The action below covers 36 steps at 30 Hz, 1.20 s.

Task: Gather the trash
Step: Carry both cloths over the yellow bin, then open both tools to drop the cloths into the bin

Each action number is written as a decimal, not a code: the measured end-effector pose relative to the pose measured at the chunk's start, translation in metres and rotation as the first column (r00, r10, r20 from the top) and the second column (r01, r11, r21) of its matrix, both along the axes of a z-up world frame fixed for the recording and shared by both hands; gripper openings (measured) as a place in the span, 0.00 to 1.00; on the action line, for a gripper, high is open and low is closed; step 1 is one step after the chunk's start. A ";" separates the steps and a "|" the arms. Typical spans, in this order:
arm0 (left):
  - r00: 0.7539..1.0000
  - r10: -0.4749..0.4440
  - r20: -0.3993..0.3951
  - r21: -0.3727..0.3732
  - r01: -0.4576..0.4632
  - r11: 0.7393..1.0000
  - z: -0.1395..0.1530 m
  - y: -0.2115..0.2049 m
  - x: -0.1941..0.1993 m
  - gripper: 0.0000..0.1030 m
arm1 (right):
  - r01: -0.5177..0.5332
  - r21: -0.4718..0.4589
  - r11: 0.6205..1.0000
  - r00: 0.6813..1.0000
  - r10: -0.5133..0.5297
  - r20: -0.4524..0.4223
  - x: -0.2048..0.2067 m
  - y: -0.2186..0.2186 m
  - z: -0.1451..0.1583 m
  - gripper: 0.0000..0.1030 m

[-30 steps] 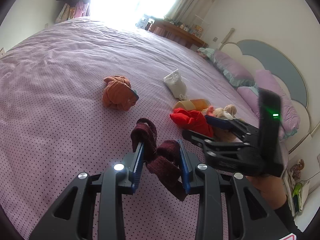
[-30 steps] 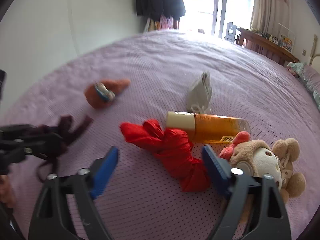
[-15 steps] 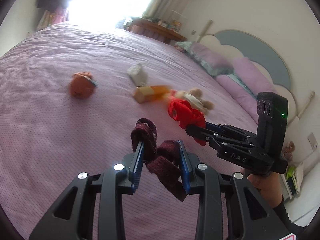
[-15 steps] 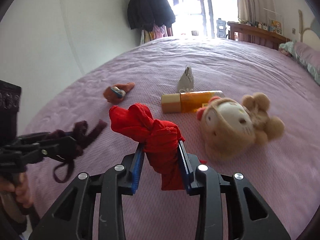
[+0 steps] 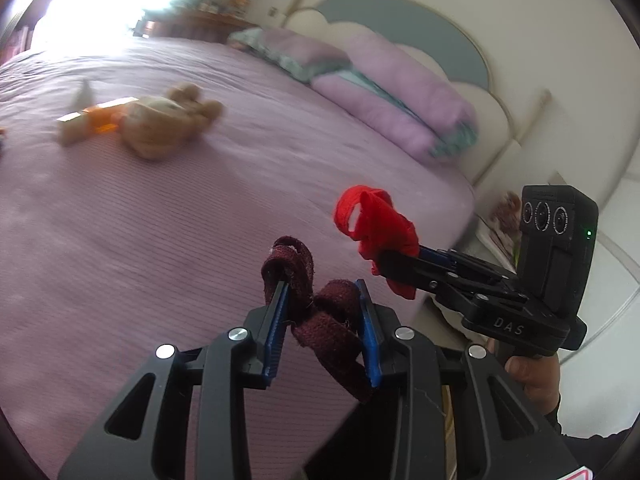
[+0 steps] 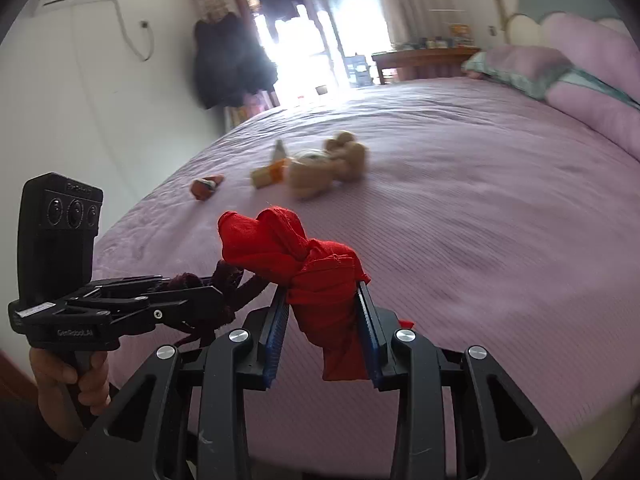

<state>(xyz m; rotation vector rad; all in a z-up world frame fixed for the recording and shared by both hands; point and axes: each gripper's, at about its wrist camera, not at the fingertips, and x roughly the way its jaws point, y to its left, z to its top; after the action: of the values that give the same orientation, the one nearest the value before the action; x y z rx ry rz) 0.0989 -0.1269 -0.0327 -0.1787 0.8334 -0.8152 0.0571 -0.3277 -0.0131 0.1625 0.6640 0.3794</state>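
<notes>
2 grippers: left gripper (image 5: pixel 322 312) clamped on 1 maroon cloth (image 5: pixel 320 316); right gripper (image 6: pixel 323 320) clamped on 1 red cloth (image 6: pixel 316 272), frame center. No containers seen.

bed (image 6: pixel 500 220): purple spread fills mid-frame | teddy bear (image 6: pixel 328 168): centre, lying blurred | pillows (image 5: pixel 400 112): upper right by headboard (image 5: pixel 404 20) | dark coats (image 6: pixel 228 60): hanging upper left | wooden desk (image 6: pixel 420 60): upper right
</notes>
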 end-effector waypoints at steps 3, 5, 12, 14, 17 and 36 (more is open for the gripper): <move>0.996 -0.083 -0.018 0.004 0.083 0.997 -0.009 -0.034 -0.012 0.32 | 0.118 0.010 0.993 0.993 -0.118 -0.012 -0.038 -0.039 -0.010 0.32; 0.989 -0.145 -0.031 0.007 0.146 0.989 -0.016 -0.062 -0.023 0.32 | 0.203 0.019 0.979 0.979 -0.202 -0.031 -0.064 -0.067 -0.020 0.32; 0.928 -0.363 -0.079 0.042 0.367 0.929 -0.043 -0.160 -0.068 0.32 | 0.442 0.055 0.895 0.895 -0.435 -0.103 -0.141 -0.135 -0.059 0.32; 0.908 -0.407 -0.097 0.055 0.413 0.909 -0.052 -0.181 -0.082 0.32 | 0.483 0.054 0.874 0.872 -0.474 -0.123 -0.157 -0.147 -0.068 0.32; 0.879 -0.459 -0.129 0.078 0.471 0.879 -0.068 -0.207 -0.103 0.32 | 0.534 0.060 0.843 0.840 -0.521 -0.148 -0.179 -0.161 -0.078 0.32; 0.802 -0.556 -0.219 0.197 0.594 0.780 -0.145 -0.290 -0.123 0.92 | 0.654 0.014 0.757 0.728 -0.624 -0.283 -0.224 -0.210 -0.135 0.33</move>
<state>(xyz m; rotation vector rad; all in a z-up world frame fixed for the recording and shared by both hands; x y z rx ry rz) -0.0243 -0.4166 -0.1777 0.2716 1.1529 -1.2714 -0.1666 -0.5374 -0.1479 0.5455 0.8022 -0.2900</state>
